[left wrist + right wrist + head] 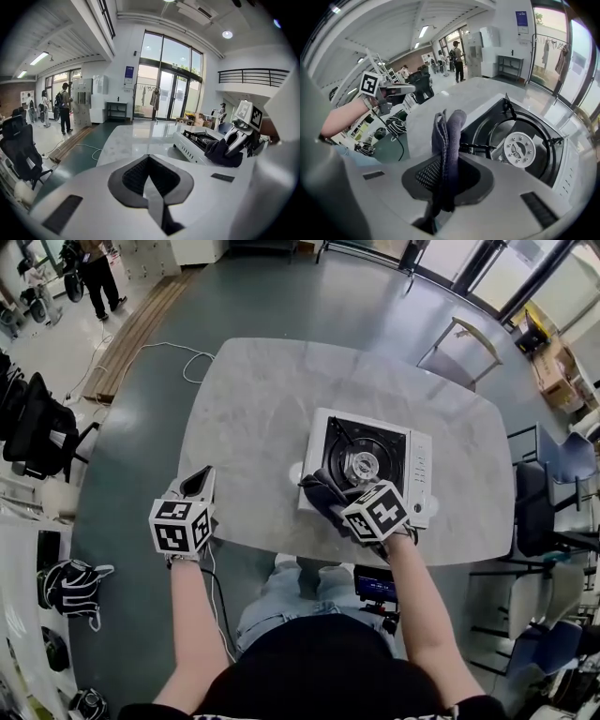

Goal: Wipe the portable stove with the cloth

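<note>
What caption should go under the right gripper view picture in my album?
Right tongs pinching a dark cloth at the portable stove.

We can't read any text here tbh, the blue wall sign (129, 74) and the print on the stove (367, 465) are too small
</note>
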A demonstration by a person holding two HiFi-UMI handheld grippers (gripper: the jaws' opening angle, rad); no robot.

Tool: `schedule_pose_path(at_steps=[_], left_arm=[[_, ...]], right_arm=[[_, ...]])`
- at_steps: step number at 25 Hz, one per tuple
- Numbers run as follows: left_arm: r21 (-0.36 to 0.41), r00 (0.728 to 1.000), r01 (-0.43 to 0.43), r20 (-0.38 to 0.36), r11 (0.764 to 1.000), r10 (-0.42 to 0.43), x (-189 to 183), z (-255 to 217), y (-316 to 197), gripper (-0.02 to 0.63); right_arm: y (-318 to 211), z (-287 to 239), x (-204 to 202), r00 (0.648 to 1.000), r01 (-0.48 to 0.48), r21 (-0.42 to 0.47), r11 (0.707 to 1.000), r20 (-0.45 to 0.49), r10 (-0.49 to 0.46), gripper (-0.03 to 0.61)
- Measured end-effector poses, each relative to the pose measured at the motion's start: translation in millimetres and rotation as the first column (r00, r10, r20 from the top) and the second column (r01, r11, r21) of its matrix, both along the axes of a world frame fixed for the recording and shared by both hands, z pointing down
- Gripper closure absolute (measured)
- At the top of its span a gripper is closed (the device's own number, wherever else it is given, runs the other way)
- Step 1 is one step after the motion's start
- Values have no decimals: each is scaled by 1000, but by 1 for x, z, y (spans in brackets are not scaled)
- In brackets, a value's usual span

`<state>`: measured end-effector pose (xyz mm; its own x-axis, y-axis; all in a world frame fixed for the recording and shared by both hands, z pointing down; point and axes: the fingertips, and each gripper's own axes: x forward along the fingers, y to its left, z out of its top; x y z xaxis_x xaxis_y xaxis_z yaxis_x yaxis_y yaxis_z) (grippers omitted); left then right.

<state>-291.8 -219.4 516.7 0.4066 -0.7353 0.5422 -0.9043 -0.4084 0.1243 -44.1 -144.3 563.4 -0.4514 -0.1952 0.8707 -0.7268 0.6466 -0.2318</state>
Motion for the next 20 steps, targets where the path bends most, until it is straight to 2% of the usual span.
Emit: schedule_pose_path(at_steps=[7,20], left_arm=[[2,1000,15,10,1000,-15,14,-4,0,607],[9,1000,-11,18,1000,11,76,-12,15,607]], right_arm=[[-2,5,12,993,-100,-9,995,61,100,509],[21,7,103,974,-219,-54,974,47,222,511]])
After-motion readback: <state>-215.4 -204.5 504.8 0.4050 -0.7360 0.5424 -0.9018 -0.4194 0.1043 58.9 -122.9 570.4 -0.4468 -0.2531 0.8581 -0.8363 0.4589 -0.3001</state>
